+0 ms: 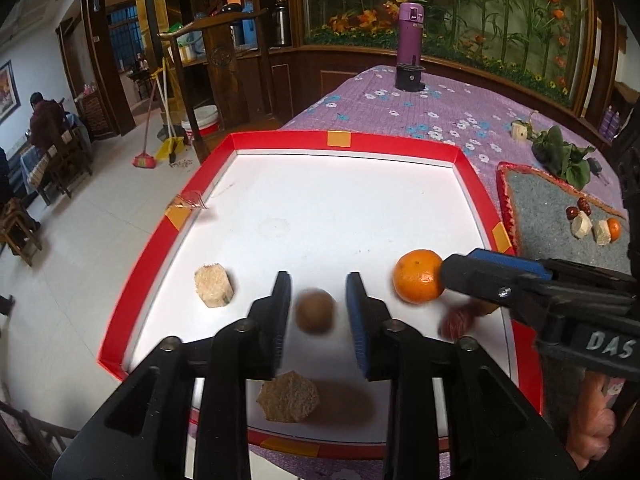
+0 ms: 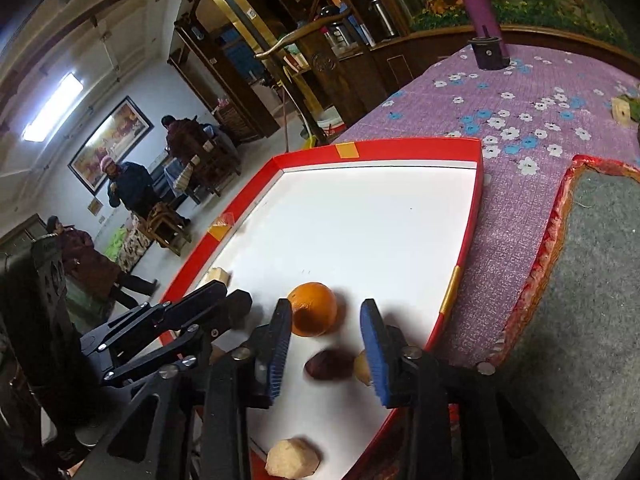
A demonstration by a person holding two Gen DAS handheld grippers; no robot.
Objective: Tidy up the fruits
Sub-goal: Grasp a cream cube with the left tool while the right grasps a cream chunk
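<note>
Down at the lower middle of the left wrist view, the left gripper [image 1: 318, 312] has its fingers spread apart, and a blurred round brown fruit [image 1: 315, 315] lies between them on the white floor of the red-rimmed tray [image 1: 472, 168], touched by neither pad. To the right of it sits the orange [image 1: 418, 276], with the tip of the right gripper [image 1: 460, 274] against its right side. A pale tan block [image 1: 213, 286] rests to the left of the fingers, and a second, larger tan chunk [image 1: 288, 397] lies lower, close to the tray's near rim. In the right wrist view the right gripper [image 2: 326, 344] is likewise spread wide: the orange [image 2: 313, 309] is just beside its left finger, while a dark reddish fruit [image 2: 326, 365] sits in the gap, blurred. At the right edge of the left wrist view a grey mat [image 1: 560, 208] holds several small pieces, and a purple bottle [image 1: 410, 36] stands at the upper middle on the flowered tablecloth [image 1: 400, 108]
</note>
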